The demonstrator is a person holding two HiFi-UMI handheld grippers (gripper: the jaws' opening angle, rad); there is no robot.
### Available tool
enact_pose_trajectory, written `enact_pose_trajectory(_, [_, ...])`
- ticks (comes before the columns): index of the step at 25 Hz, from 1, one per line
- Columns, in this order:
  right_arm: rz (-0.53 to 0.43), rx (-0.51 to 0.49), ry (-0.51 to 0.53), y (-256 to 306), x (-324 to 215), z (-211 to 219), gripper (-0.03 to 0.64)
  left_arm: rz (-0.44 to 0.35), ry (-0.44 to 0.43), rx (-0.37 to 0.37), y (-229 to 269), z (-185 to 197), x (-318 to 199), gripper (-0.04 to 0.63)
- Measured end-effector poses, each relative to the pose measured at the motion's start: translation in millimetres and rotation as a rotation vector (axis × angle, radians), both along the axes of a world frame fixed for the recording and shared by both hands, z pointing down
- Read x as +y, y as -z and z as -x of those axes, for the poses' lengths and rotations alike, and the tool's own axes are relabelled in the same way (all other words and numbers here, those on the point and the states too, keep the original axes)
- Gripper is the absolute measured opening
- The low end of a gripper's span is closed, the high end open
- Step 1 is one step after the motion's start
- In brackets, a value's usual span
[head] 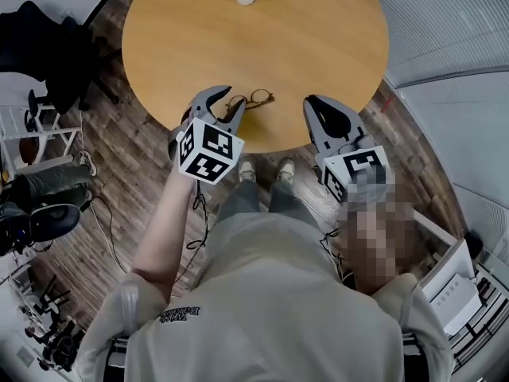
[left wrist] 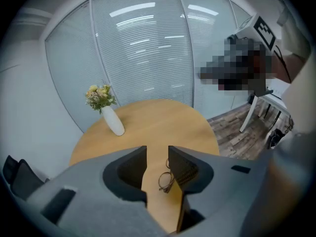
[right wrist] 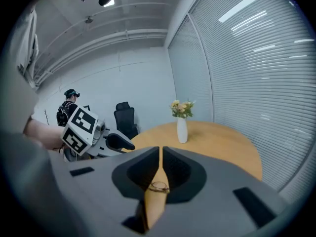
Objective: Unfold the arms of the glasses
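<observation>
The glasses lie on the round wooden table close to its near edge, lenses toward the person, and neither tool touches them. At this size it cannot be told how their arms are set. The left gripper hovers just beside the glasses on their left. In the left gripper view its jaws stand apart with a clear gap and nothing between them. The glasses show through that gap on the tabletop below, next to the right-hand jaw. The right gripper sits over the table edge, a little apart from the glasses on their right. In the right gripper view its jaws are drawn almost together, leaving only a thin slit and gripping nothing. The glasses appear low in the wider opening behind the tips. A marker cube rides on the left gripper. At the far side of the table stands a white vase of pale flowers, well apart from the glasses. Window blinds line the wall behind it, and a black office chair stands beyond the table.
</observation>
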State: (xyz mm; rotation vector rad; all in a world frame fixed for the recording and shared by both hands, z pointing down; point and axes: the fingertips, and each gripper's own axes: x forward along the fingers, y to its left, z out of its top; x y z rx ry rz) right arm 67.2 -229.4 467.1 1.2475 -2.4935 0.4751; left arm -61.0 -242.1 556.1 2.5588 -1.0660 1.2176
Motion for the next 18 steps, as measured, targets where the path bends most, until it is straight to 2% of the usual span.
enact_pose_trajectory(4, [0.025, 0.036, -0.019, -26.3, -6.0, -7.8, 0.041, 0.037, -0.016, -0.041, -39.1, -2.2, 2.1, 0.124])
enact_pose_trajectory(12, [0.052, 0.025, -0.048, -56.9, -18.4, -21.1, 0.041, 0.08, -0.072, -0.194, -104.4, -6.8, 7.3, 0.124])
enact_pose_trajectory(18, [0.079, -0.031, -0.063, -62.6, -15.0, -18.2, 0.041, 0.118, -0.12, -0.254, -149.1, -13.9, 9.1, 0.124])
